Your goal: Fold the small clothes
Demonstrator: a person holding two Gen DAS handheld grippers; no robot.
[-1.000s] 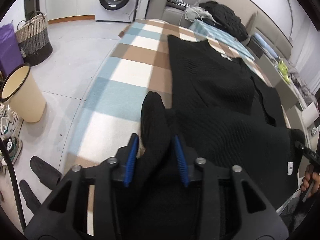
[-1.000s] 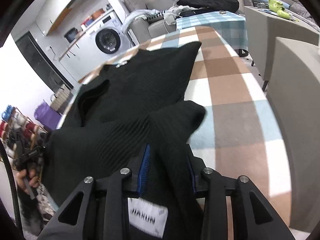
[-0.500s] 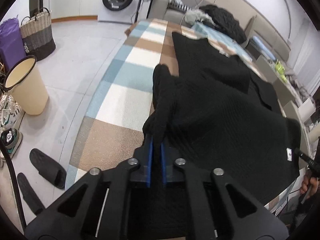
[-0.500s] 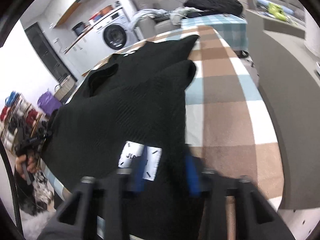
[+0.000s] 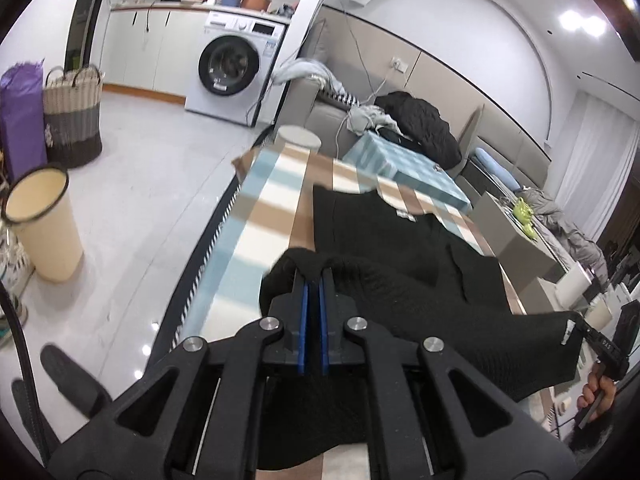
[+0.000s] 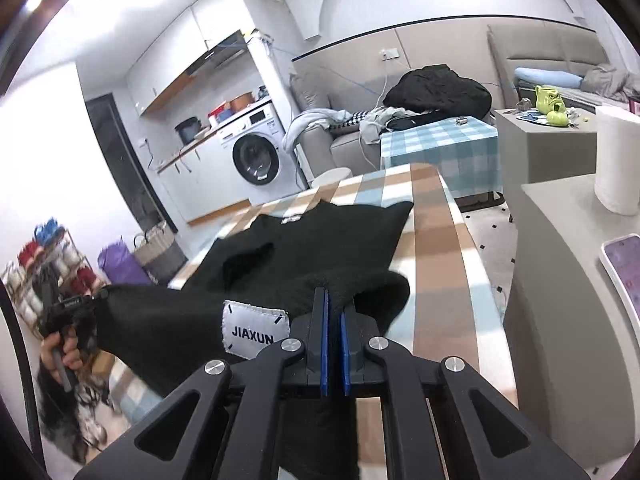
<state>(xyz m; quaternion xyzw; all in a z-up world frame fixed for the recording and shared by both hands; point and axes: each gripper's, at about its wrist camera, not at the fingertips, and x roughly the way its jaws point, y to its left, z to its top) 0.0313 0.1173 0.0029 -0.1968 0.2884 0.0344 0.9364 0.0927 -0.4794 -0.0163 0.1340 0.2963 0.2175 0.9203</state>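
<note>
Two grippers, left gripper (image 5: 313,280) and right gripper (image 6: 334,300), clench the near hem of a black ribbed knit sweater (image 5: 400,248), lifted toward 12 o'clock over the checked bench (image 5: 276,200); folding barely begun.

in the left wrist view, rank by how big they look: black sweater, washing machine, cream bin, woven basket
1. black sweater, by far the largest
2. washing machine
3. cream bin and woven basket look about alike; the bin is nearer the camera, so I would not rank them.
</note>
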